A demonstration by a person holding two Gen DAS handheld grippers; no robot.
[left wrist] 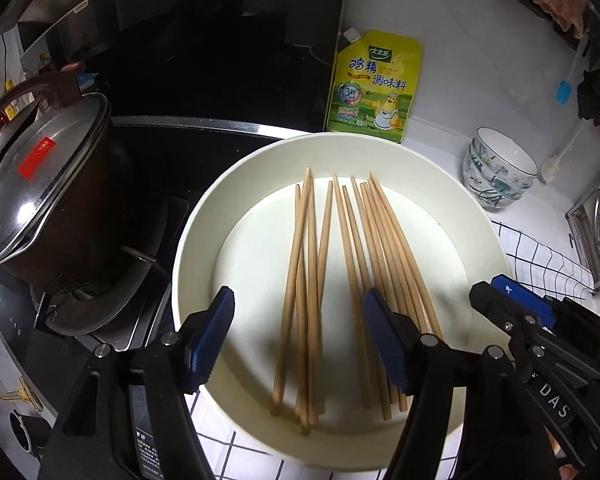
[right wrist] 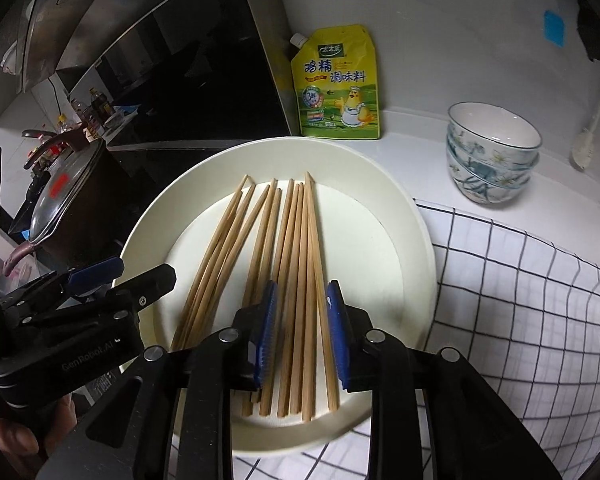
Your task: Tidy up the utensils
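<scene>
About ten plain wooden chopsticks lie loose and flat inside a shallow cream plate, fanned roughly lengthwise, a few crossing one another on the left.

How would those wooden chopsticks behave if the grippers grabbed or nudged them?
The chopsticks look thin, rigid and light, so probably easy to lift. Lying loose and crossed on the smooth plate, they would likely slide or roll when nudged. The right gripper might catch several together.

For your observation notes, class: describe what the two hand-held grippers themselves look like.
Both the left gripper and the right gripper have black jointed linkages with silver pivot pins and flat, ribbed blue pads. The left body reads "GenRobot.AI"; the right shows white letters "DAS". No cables show.
</scene>
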